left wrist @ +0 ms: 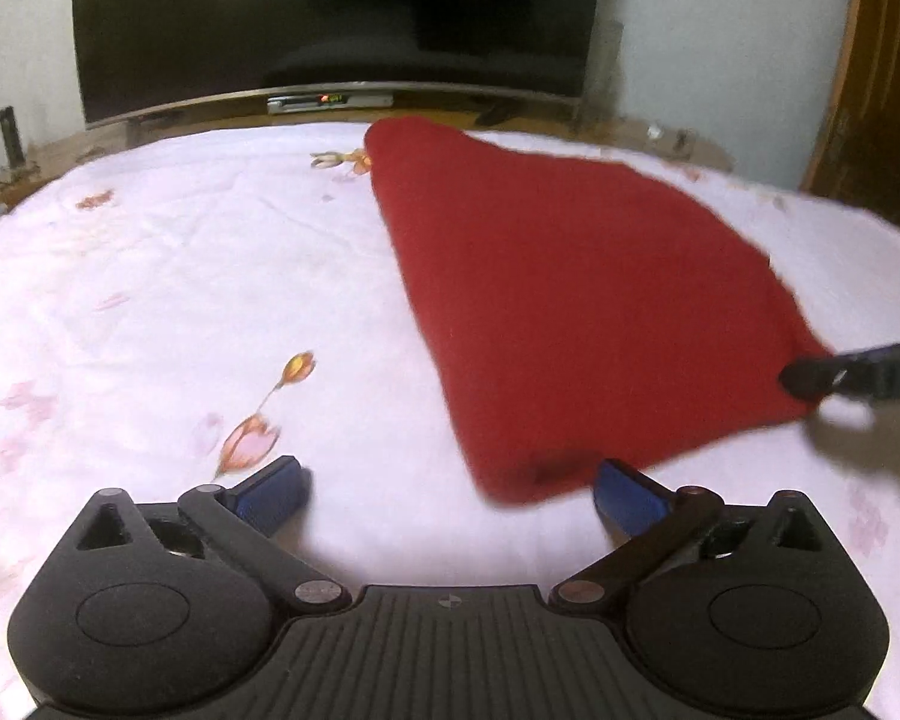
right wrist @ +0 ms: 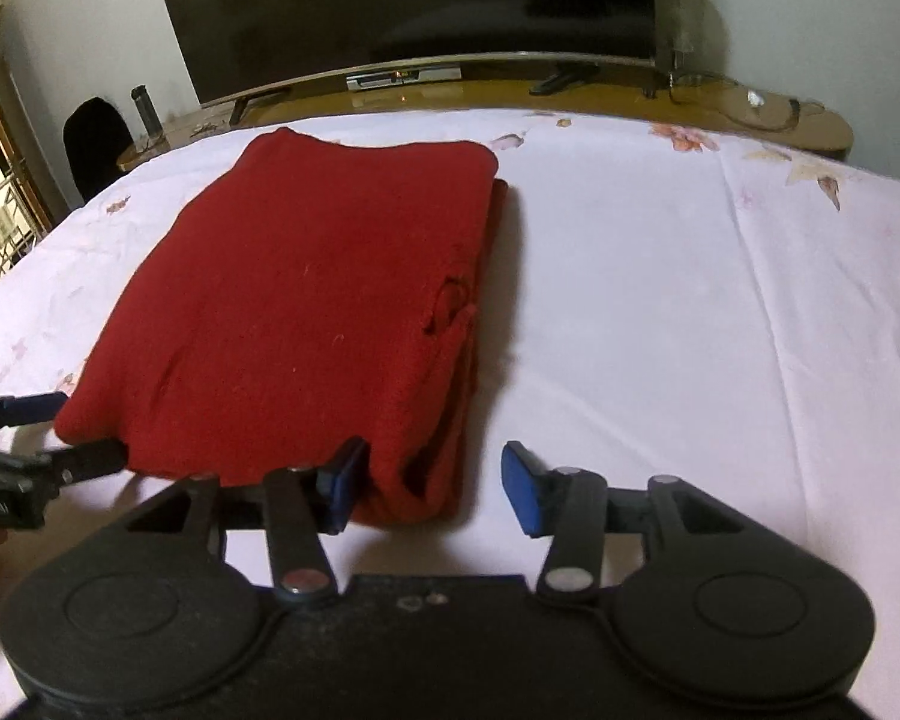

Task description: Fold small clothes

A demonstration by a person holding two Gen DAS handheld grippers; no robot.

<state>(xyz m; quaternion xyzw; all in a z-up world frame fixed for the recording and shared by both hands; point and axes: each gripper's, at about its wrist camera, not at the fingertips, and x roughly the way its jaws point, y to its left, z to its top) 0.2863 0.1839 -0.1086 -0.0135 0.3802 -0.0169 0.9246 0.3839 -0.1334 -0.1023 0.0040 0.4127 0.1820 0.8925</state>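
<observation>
Right wrist view: a soft, fuzzy red cloth (right wrist: 294, 300) lies folded in a rectangle on the bed's smooth flowered sheet (right wrist: 690, 312). Both the left gripper (left wrist: 447, 495) and the right gripper (right wrist: 432, 486) have jaws spread, pinching nothing.

Bare bedsheet (right wrist: 720, 312) lies open right of the folded red garment (right wrist: 306, 300); television (right wrist: 414, 6) blocks the far side.

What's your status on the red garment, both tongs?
Left tongs wide open, nothing gripped. Right tongs open, straddling near corner of folded red garment, pads not pressing. Garment flat on white bedsheet. Nothing in the way.
</observation>
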